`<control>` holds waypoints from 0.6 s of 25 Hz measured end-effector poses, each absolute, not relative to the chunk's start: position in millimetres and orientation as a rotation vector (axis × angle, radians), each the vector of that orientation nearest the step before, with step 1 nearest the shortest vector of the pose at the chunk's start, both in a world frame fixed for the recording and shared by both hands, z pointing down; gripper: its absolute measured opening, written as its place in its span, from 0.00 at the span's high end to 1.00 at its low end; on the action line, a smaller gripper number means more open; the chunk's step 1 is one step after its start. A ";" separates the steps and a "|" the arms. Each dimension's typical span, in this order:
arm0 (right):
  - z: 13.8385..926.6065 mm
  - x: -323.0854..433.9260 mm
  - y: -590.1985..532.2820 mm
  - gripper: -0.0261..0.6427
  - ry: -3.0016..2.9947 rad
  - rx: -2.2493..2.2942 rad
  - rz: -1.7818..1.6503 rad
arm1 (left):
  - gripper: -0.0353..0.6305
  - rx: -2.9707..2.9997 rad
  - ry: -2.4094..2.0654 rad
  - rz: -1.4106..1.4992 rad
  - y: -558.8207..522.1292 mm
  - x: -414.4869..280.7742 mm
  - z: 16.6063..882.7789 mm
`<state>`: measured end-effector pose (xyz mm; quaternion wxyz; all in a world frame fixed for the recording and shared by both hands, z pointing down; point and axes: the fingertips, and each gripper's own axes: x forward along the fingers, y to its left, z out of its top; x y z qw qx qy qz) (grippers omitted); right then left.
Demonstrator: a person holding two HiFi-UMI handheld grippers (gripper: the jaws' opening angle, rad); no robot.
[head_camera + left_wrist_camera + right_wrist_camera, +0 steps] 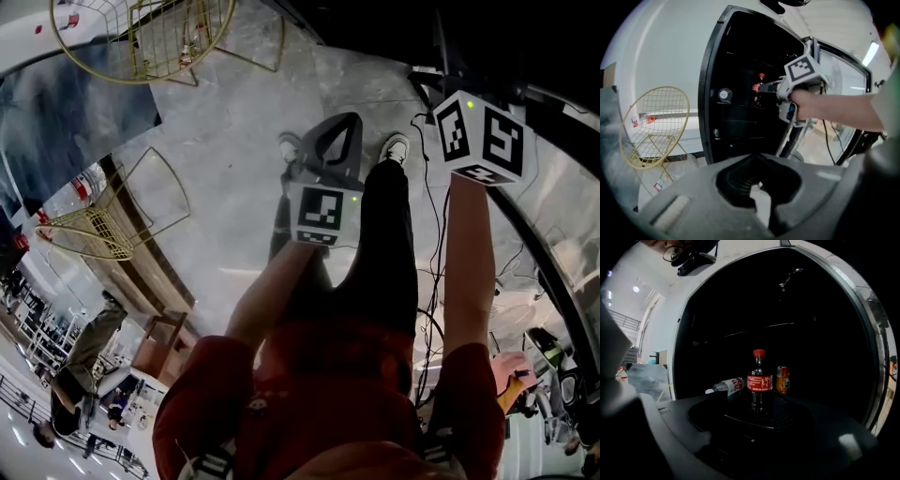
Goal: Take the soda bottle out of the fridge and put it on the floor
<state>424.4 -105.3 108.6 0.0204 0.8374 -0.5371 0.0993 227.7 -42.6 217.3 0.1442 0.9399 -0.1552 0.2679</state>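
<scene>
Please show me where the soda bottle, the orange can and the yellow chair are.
soda bottle (760,382), right gripper view, on its red label.
can (783,379), right gripper view, on its orange side.
chair (656,123), left gripper view, on its wire back.

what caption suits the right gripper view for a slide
Right gripper, jaws open, faces the soda bottle in the fridge, beside an orange can and a tipped-over water bottle

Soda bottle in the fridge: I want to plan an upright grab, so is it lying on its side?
No, the soda bottle stands upright with its red cap on top, next to an orange can.
</scene>
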 end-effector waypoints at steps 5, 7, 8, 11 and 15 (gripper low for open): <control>97.6 439.5 -119.4 0.54 -1.652 2.594 0.246 | 0.95 2.704 -0.385 0.797 -21.5 229.3 222.3; 96.7 447.1 -122.6 0.54 -1.633 2.606 0.242 | 0.95 2.698 -0.374 0.790 -18.3 231.6 221.2; 96.6 450.9 -124.3 0.54 -1.627 2.610 0.242 | 0.95 2.701 -0.370 0.786 -17.3 233.0 220.5; 98.0 458.2 -131.0 0.49 -1.626 2.601 0.243 | 0.95 2.714 -0.368 0.781 -16.7 235.9 219.7; 99.7 462.1 -141.2 0.46 -1.639 2.581 0.246 | 0.95 2.705 -0.390 0.781 -19.8 235.5 221.4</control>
